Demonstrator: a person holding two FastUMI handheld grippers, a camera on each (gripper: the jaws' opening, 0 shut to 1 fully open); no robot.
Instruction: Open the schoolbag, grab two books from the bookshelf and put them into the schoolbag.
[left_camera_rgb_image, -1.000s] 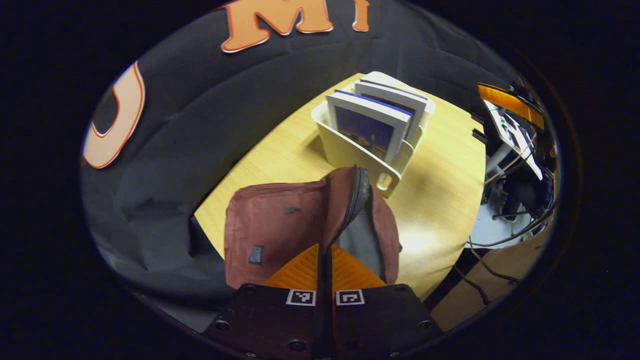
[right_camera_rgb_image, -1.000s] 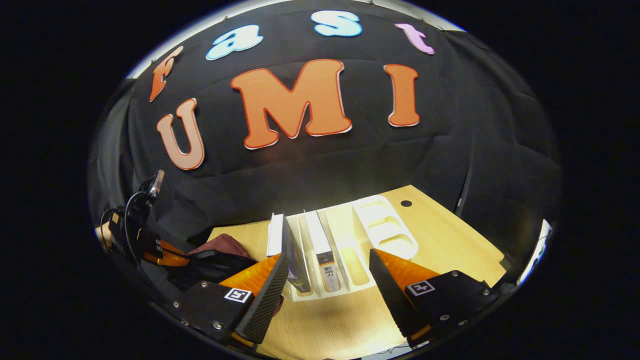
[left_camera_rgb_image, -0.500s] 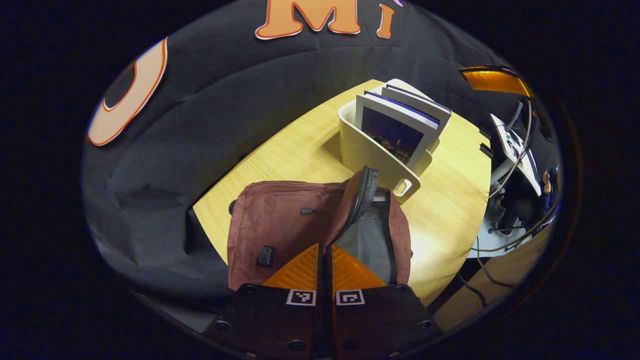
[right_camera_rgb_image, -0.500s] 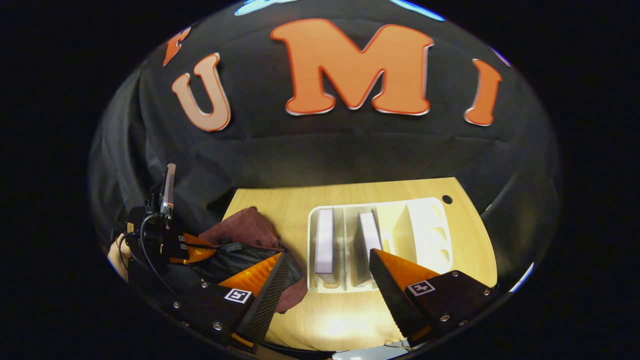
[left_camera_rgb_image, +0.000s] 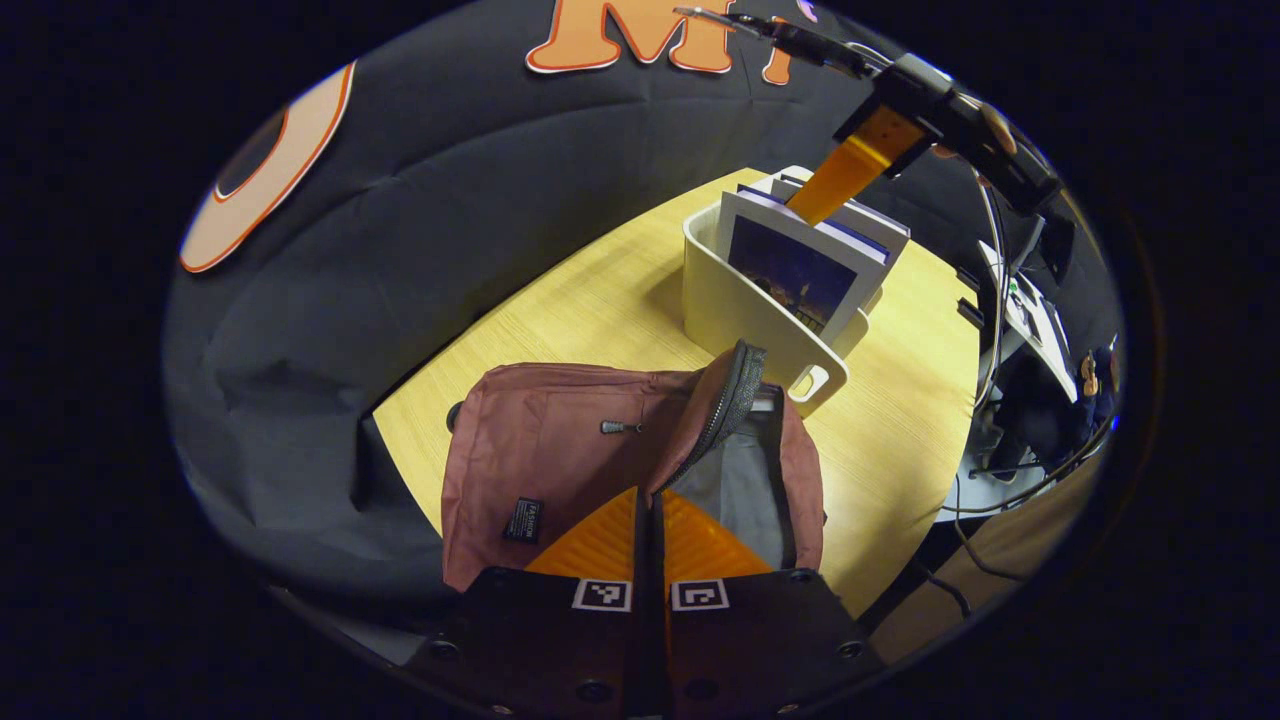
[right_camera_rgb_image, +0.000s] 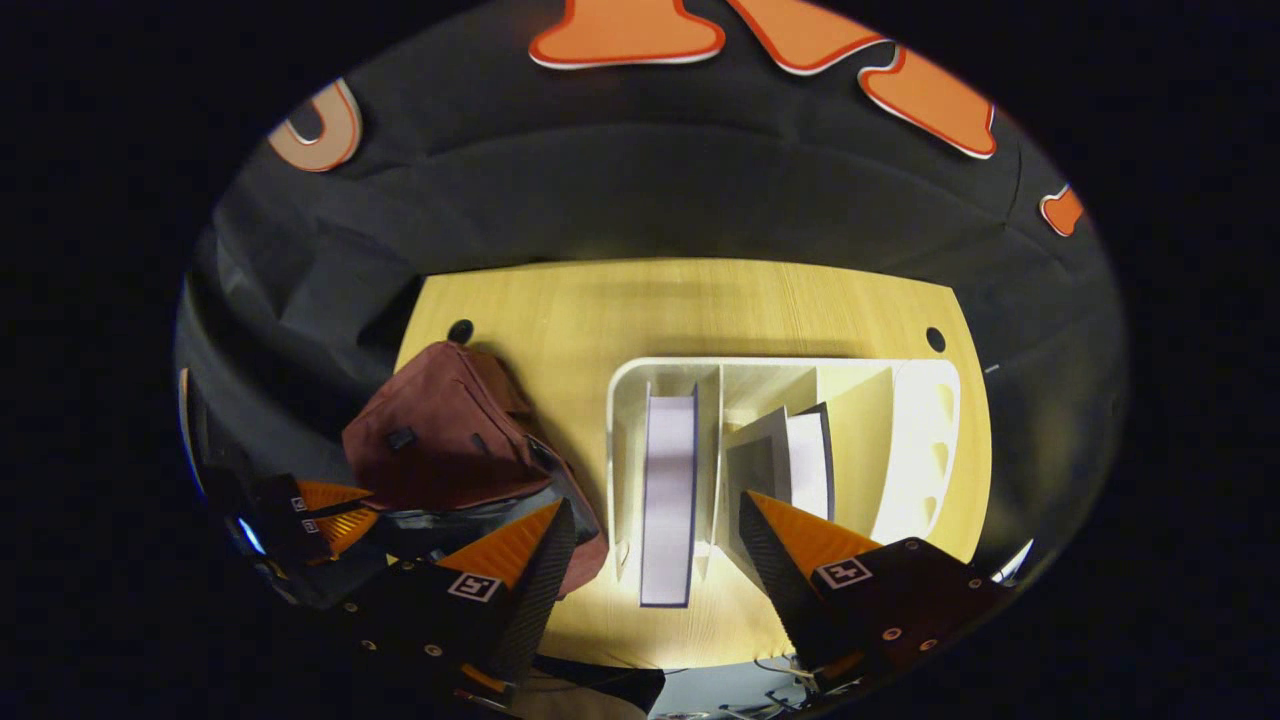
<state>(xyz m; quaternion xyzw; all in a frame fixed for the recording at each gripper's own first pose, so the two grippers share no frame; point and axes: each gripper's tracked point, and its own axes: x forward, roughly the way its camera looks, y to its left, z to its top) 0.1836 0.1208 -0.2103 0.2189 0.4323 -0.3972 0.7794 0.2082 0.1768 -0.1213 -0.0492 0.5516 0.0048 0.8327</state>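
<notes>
Now, left gripper (left_camera_rgb_image: 650, 510): fingers pressed together on the schoolbag (left_camera_rgb_image: 560, 470) opening's edge.
Right gripper (right_camera_rgb_image: 650, 545): spread above bookshelf (right_camera_rgb_image: 915, 450), over a book (right_camera_rgb_image: 668, 480).
Table (right_camera_rgb_image: 680, 310): bookshelf beside schoolbag.

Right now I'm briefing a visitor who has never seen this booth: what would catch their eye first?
The dark red fabric schoolbag on the pale wooden table, its zip held open by the shut left gripper. Just past it stands the cream plastic bookshelf with upright books, the open right gripper poised over the blue-edged book.
</notes>
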